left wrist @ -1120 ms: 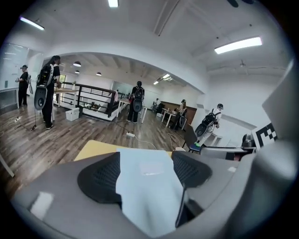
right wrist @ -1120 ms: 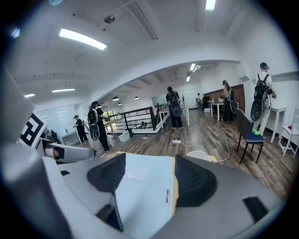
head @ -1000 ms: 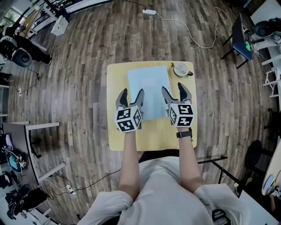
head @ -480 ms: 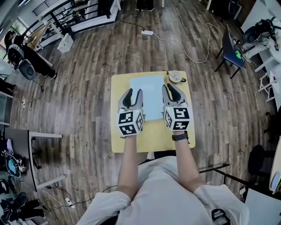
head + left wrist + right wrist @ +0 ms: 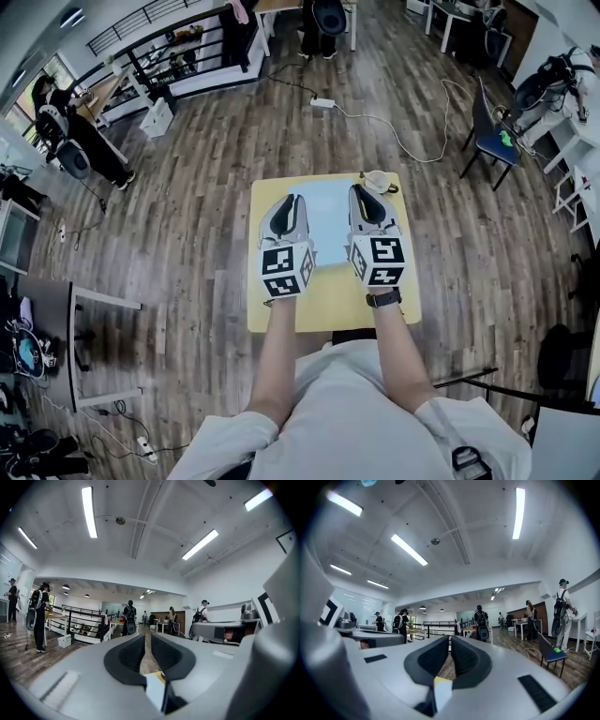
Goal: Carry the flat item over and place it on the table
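The sheet (image 5: 328, 216), pale blue and flat, lies on the yellow tabletop (image 5: 328, 300) towards its far edge, as far as the head view shows. Its side edges are hidden under the two tools. The left tool (image 5: 288, 204) hangs over the sheet's left edge and points level. Its jaws have just been closing and stand all but together with nothing between the pads. In the left gripper view the sheet only shows as a pale patch below them. The right tool (image 5: 364, 197) hangs over the sheet's right edge, jaws likewise closed on nothing. A small round white cup (image 5: 378, 180) sits at the tabletop's far right corner, just beyond the right tool's tips. Beyond the tabletop's far edge a white power strip (image 5: 323, 101) lies on the wood floor (image 5: 187, 187). A blue chair (image 5: 487, 141) stands to the tabletop's far right, and a person (image 5: 75, 141) well off to its far left.
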`<state>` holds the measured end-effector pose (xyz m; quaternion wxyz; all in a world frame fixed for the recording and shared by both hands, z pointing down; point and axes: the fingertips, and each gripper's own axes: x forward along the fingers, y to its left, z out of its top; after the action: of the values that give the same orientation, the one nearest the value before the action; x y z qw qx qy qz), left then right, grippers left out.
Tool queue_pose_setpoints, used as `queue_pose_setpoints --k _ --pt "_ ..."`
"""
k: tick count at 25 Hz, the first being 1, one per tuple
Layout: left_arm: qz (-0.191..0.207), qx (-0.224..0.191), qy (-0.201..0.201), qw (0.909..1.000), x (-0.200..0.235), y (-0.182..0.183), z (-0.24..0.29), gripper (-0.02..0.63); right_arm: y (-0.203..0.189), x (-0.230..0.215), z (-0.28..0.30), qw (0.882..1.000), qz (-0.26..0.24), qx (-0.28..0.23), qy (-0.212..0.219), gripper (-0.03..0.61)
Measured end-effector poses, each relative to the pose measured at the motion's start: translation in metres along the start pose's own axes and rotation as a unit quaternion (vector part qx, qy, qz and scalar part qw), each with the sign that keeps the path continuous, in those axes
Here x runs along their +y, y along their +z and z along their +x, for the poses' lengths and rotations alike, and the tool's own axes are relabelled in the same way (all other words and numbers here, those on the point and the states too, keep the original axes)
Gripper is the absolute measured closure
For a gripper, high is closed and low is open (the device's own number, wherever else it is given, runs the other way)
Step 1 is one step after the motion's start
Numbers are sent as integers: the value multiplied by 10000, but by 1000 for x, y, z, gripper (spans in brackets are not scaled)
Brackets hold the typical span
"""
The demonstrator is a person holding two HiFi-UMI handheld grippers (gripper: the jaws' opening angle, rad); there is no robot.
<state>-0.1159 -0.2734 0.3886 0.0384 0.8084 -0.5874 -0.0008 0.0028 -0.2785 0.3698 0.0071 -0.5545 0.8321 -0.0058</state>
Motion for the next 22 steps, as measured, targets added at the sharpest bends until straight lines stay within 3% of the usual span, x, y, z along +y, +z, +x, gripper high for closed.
queue_pose_setpoints --k 5,22 --pt "62 -274 67 9996 -4 14 -17 601 7 9 -16 9999 -77 -95 73 564" --pt "137 -370 48 9992 -10 20 -33 603 12 16 -32 9995 -243 -127 129 566"
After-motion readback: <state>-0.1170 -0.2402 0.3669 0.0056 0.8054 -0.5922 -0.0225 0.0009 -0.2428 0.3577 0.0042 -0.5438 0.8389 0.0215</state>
